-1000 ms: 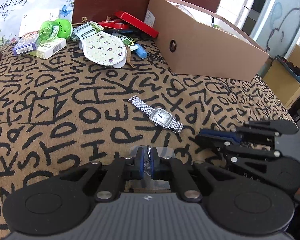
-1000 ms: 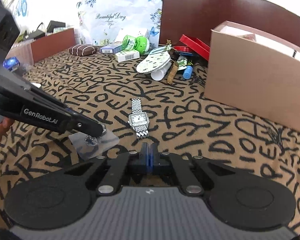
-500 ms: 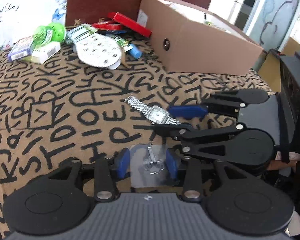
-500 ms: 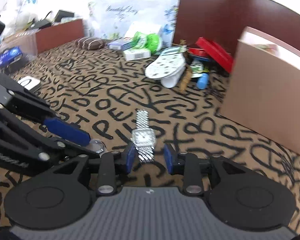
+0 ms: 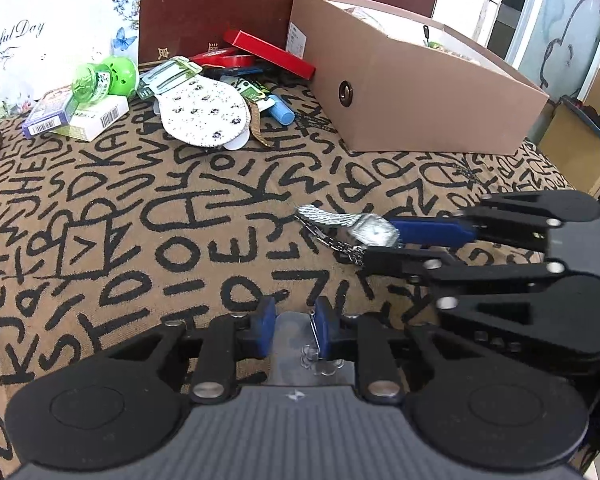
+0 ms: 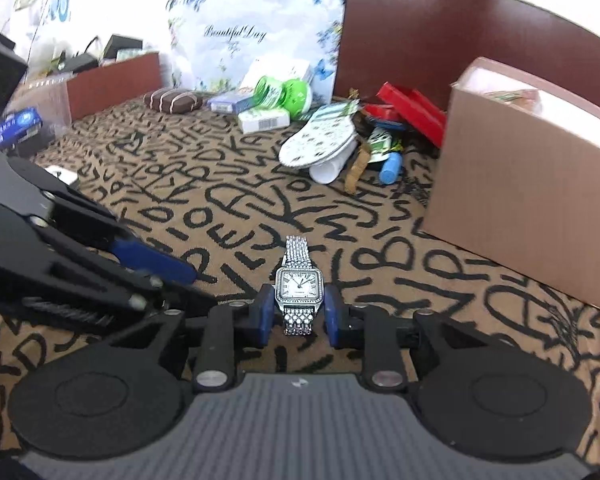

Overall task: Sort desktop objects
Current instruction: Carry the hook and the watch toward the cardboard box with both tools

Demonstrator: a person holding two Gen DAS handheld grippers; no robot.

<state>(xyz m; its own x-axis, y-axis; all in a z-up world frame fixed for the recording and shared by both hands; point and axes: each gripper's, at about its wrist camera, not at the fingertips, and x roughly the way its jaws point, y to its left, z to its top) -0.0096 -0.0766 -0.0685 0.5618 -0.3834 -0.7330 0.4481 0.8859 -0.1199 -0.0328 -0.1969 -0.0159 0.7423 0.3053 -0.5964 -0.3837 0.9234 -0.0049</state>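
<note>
- Cardboard box [image 5: 412, 92], one: the largest item, standing on the letter-printed cloth [image 5: 148, 216] well apart from both grippers. It is probably the sorting destination, so a carry toward it is a long one across the cloth.
- Clutter pile, one group by the far wall: one patterned insole [image 5: 202, 114], one green bottle [image 5: 104, 78], one red box [image 5: 268, 54], two small cartons and one blue tube.
- Right gripper [image 6: 296, 314], one: its jaws are closing around the watch [image 6: 299, 286], with a gap visible on each side of the case. Risk: the pads may meet only the smooth metal edges, so the watch may twist or slip out as it lifts, with its bracelet dangling.
- Left gripper [image 5: 290, 330], one: its jaws are closing over a clear plastic packet [image 5: 312, 356] holding a small metal piece. Risk: the thin film may buckle or slide free.
- Grippers together, two: they work close beside each other, so a collision is possible.
- Watch, one: it lies on the cloth between the right gripper's blue pads [image 6: 263, 316].
</note>
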